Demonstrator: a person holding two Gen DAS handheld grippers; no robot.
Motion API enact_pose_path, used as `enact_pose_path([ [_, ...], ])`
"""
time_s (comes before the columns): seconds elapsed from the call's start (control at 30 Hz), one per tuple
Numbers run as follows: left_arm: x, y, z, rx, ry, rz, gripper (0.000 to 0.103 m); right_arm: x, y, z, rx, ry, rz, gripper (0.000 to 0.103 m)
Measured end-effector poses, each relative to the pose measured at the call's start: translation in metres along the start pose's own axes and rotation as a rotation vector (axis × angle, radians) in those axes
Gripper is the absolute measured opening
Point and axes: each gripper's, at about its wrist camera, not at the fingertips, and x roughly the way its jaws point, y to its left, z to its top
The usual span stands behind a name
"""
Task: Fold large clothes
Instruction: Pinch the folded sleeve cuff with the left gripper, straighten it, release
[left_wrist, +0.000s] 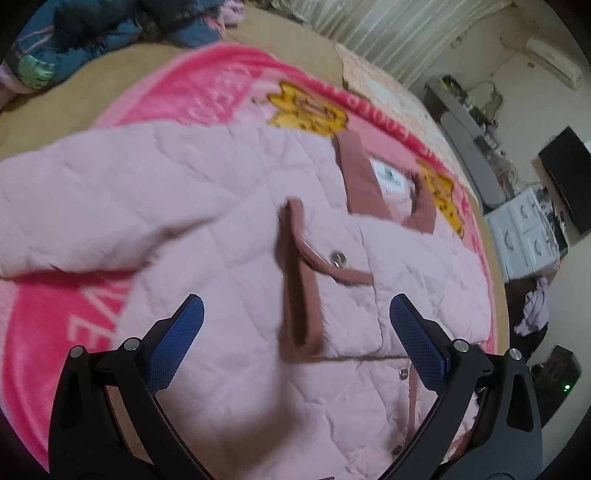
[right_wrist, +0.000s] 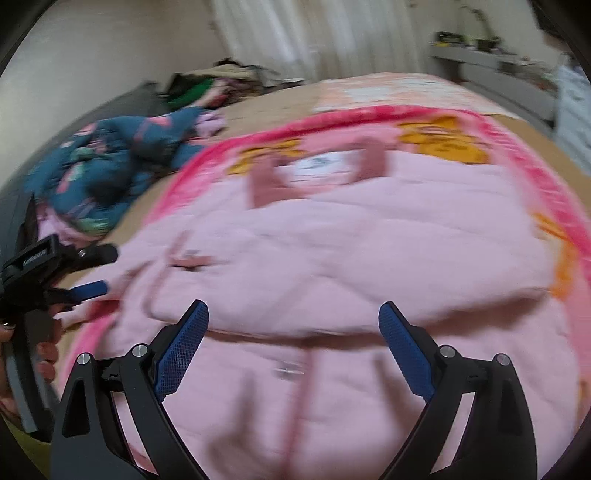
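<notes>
Pink quilted jacket (left_wrist: 207, 206) lies spread on the blanket (left_wrist: 207, 92) on the bed, sleeves seemingly folded inward. We hold our left claw (left_wrist: 295, 332) and right claw (right_wrist: 293, 332) apart above it, ready to pinch.

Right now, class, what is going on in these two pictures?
A person is folding a pink quilted jacket spread on a pink blanket on a bed. The left hand-held gripper and the right hand-held gripper both hover open above it, holding nothing. One sleeve already lies across the body. A blue patterned garment sits bunched beside the blanket.
</notes>
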Motion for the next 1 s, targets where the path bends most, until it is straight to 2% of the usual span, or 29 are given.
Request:
enact_pose_path([
  [0.07,0.011,-0.006,-0.003,-0.001,0.022,-0.013,0.094,-0.011,-0.019,-0.003,0.020,-0.012,-0.061,0.093],
  [0.2,0.030,-0.020,-0.007,0.016,0.046,0.002,0.093,-0.026,-0.054,-0.009,0.088,-0.020,-0.093,0.093],
  [0.3,0.043,-0.026,-0.006,0.025,0.057,0.016,0.080,-0.033,-0.070,-0.011,0.110,-0.017,-0.108,0.093],
  [0.4,0.050,-0.035,-0.008,0.073,0.049,0.048,0.054,-0.040,-0.081,-0.015,0.117,-0.020,-0.142,0.093],
  [0.43,0.052,-0.037,-0.008,0.081,0.049,0.057,0.037,-0.043,-0.086,-0.015,0.119,-0.021,-0.157,0.093],
  [0.47,0.054,-0.037,-0.009,0.088,0.042,0.073,0.025,-0.044,-0.088,-0.015,0.119,-0.022,-0.163,0.093],
  [0.53,0.053,-0.037,-0.008,0.100,0.021,0.082,0.007,-0.046,-0.091,-0.015,0.121,-0.026,-0.172,0.093],
  [0.63,0.044,-0.039,-0.001,0.116,-0.013,0.054,0.004,-0.048,-0.095,-0.015,0.129,-0.029,-0.174,0.093],
  [0.9,-0.019,-0.074,0.038,0.290,-0.183,0.073,0.003,-0.061,-0.101,-0.001,0.145,-0.065,-0.170,0.093],
  [1.0,-0.023,-0.071,0.038,0.317,-0.193,0.091,0.003,-0.062,-0.100,0.013,0.129,-0.083,-0.169,0.093],
])
